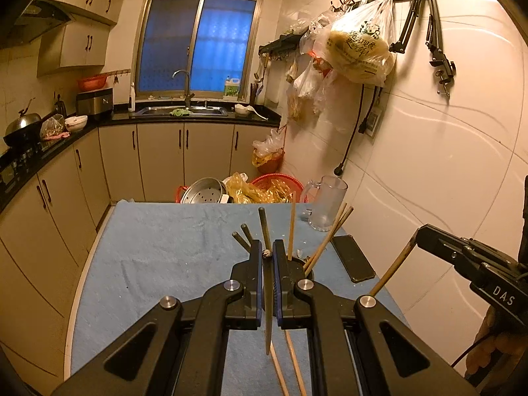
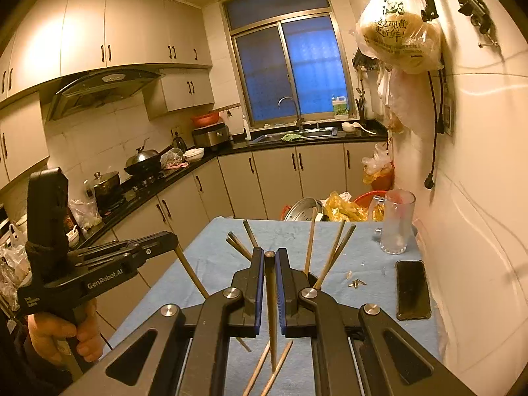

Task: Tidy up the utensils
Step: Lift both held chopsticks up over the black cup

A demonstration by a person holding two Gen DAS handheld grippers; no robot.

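Both grippers, left gripper (image 1: 268,257) and right gripper (image 2: 270,259), each pinch one dark chopstick (image 2: 271,300); lower yours tip-first into the round dark holder (image 2: 312,280), lower middle.

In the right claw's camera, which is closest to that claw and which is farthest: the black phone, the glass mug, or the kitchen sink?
From the right claw, nearest first:
1. Black phone, lying flat on the blue cloth, to the right.
2. Glass mug, standing at the table's far right corner, beyond the phone.
3. Kitchen sink, far across the room under the window.
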